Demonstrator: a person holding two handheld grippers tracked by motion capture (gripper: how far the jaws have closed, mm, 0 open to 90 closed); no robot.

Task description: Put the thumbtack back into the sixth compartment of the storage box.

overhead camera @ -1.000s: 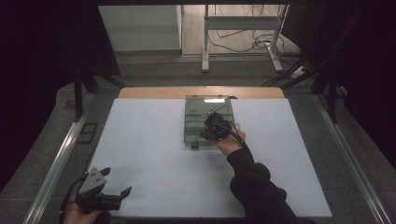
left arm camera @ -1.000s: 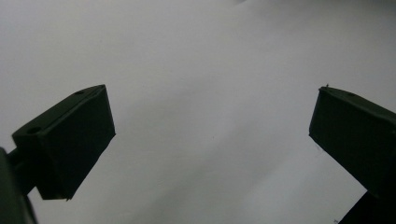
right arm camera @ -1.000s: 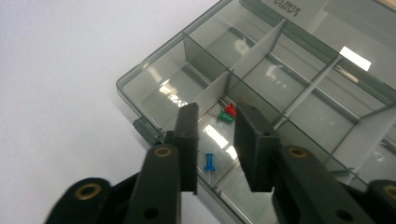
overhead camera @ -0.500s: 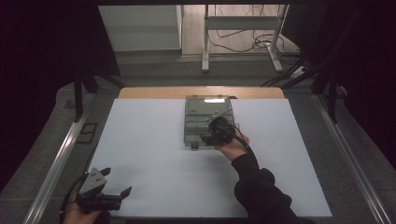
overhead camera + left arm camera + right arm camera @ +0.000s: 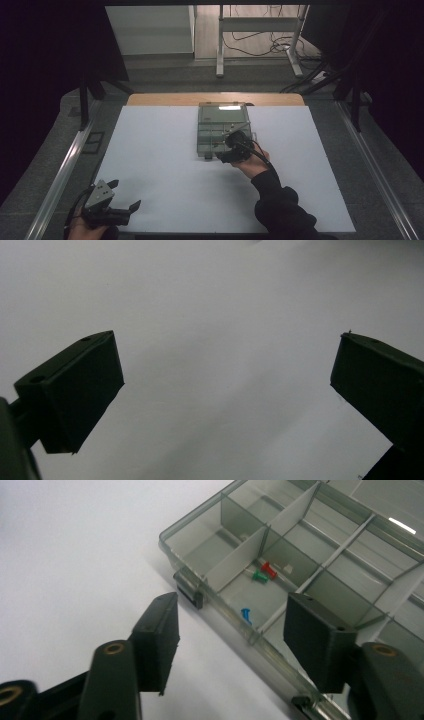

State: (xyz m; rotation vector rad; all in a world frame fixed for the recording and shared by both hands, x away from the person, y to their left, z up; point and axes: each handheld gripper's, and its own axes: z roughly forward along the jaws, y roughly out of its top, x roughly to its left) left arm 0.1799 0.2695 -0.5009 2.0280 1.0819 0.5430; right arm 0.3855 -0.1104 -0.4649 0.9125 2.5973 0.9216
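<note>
Now we judge the step in hand to be a reach into the clear compartment box (image 5: 222, 129), which lies on the white tabletop (image 5: 160, 160) toward its far edge. Our right gripper (image 5: 230, 640) hangs just over the box's near wall, jaws spread apart and holding nothing. Our left gripper (image 5: 117, 210) rests well away from the box at the tabletop's near left corner, jaws likewise parted and empty. Inside the box we count three small pegs: one red peg (image 5: 269, 570) and one green peg (image 5: 259, 576) touching in one compartment, and one blue peg (image 5: 246, 615) alone in the next compartment toward the near wall. Next, we think, the right jaws must dip over the wall and straddle a single peg.
</note>
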